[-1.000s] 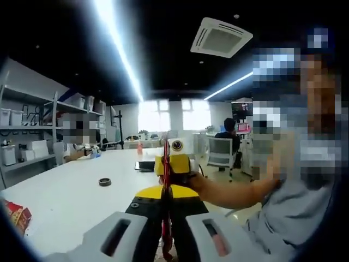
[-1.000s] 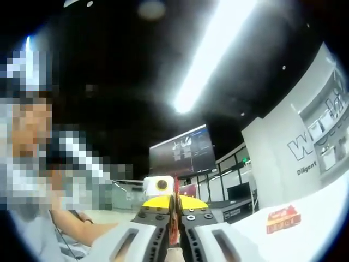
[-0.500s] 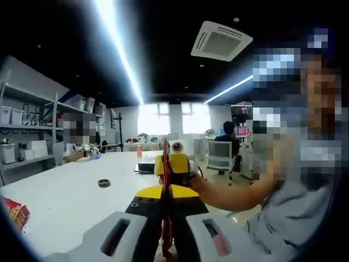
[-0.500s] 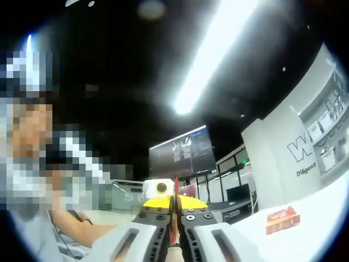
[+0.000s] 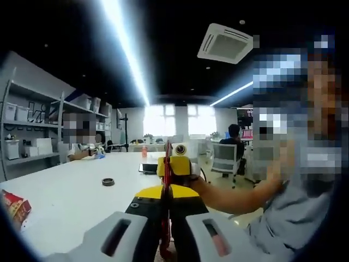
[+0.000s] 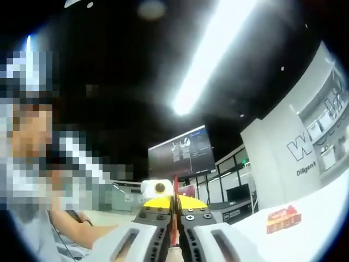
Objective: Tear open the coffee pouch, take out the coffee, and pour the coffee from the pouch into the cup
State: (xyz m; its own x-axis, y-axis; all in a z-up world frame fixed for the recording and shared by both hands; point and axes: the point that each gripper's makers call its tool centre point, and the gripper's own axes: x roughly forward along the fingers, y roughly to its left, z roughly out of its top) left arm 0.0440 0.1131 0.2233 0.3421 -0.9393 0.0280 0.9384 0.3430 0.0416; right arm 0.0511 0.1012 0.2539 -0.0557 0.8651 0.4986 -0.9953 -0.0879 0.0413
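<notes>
Both claws clamp one red coffee pouch [image 5: 166,188] held edge-on in the air, long axis upright: left claw [image 5: 165,240] and right claw [image 6: 174,232] face each other above the white surface [image 5: 65,202].

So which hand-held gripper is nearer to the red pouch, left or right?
Neither, they tie. The left hand-held gripper and the right hand-held gripper face each other, and each is shut on one end of the pouch.
</notes>
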